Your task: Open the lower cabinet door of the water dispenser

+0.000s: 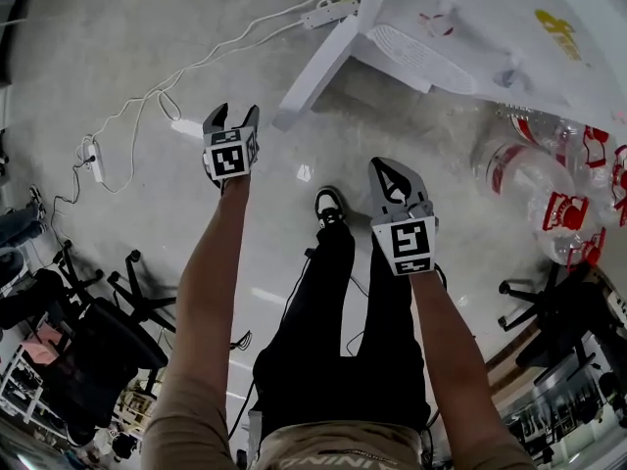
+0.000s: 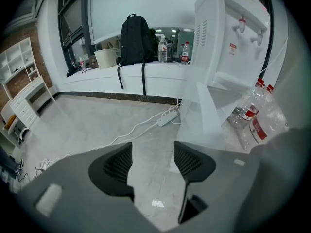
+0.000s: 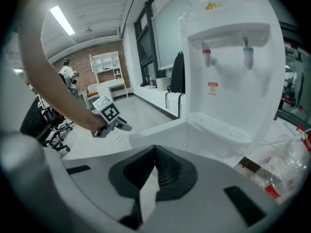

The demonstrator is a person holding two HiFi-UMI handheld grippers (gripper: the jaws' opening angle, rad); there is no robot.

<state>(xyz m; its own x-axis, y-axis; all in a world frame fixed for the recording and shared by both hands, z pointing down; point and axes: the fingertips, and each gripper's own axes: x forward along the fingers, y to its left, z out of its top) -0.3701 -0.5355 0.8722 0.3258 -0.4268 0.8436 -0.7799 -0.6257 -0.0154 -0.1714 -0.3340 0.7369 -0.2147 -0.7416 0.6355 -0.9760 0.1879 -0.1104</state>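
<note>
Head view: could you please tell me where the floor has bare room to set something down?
Bare floor lies left of the open cabinet door, below the power strip. Crowded: bottles right of the dispenser, office chairs lower left.

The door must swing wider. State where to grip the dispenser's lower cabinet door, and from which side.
Grip the lower cabinet door by its free outer edge, coming from where the left tool hangs: the panel stands swung out, thin and flat, so jaws could likely straddle it.

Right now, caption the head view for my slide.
Left gripper open, right gripper shut, both held above the floor before a water dispenser with its lower door open.
</note>
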